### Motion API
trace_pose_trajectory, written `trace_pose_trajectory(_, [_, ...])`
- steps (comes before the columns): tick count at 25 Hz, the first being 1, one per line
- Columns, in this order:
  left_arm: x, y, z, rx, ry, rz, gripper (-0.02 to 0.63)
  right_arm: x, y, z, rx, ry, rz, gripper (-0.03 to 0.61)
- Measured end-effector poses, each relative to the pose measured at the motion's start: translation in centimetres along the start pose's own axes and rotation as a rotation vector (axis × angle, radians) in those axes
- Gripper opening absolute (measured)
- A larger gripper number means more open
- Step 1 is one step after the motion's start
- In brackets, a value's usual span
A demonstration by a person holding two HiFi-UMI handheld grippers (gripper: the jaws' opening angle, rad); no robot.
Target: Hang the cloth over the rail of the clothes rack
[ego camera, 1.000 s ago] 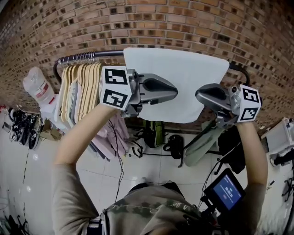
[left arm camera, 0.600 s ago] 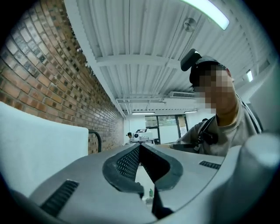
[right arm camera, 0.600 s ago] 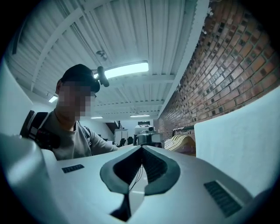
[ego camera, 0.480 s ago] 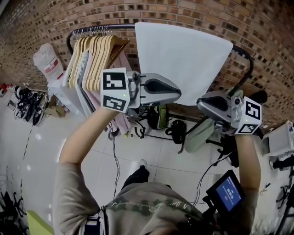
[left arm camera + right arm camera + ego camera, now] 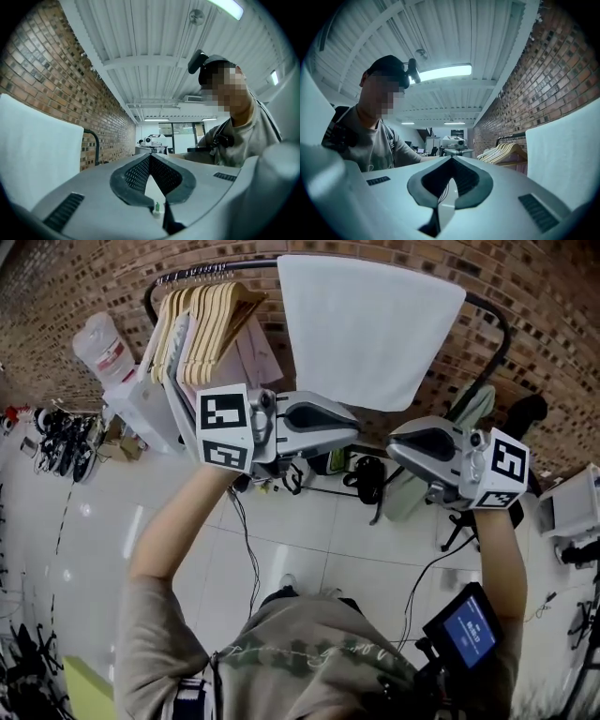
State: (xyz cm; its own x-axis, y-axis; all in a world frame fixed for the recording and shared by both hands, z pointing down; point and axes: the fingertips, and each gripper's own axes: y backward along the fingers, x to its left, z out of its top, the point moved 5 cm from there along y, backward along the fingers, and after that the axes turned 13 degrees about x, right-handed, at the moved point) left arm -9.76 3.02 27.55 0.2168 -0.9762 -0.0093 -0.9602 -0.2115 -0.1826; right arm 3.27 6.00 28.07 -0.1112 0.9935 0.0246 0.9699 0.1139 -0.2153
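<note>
brick wall across top of frame, white tiled floor below, white cloth draped over rack rail top centre, left gripper and right gripper mid frame, both jaws closed, empty

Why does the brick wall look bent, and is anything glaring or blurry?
Head view: the wide lens bows the brick wall and the rail. Left gripper view: black rounded corners. Right gripper view: the ceiling lamp glares, with a bluish cast.

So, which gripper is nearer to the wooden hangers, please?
Left. The left gripper is just below the wooden hangers; the right gripper is far right, under the cloth.
</note>
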Motion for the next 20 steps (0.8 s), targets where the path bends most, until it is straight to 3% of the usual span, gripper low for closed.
trace_pose_trajectory(9, [-0.5, 1.6, -1.7, 0.022, 0.000, -0.017, 0.004, 0.9, -2.7, 0.0, 0.017, 0.002, -0.019, 0.005])
trace_pose_trajectory(20, [0.4, 2.1, -1.0, 0.033, -0.047, -0.014, 0.005, -0.6, -2.7, 0.4, 0.002, 0.001, -0.029, 0.005])
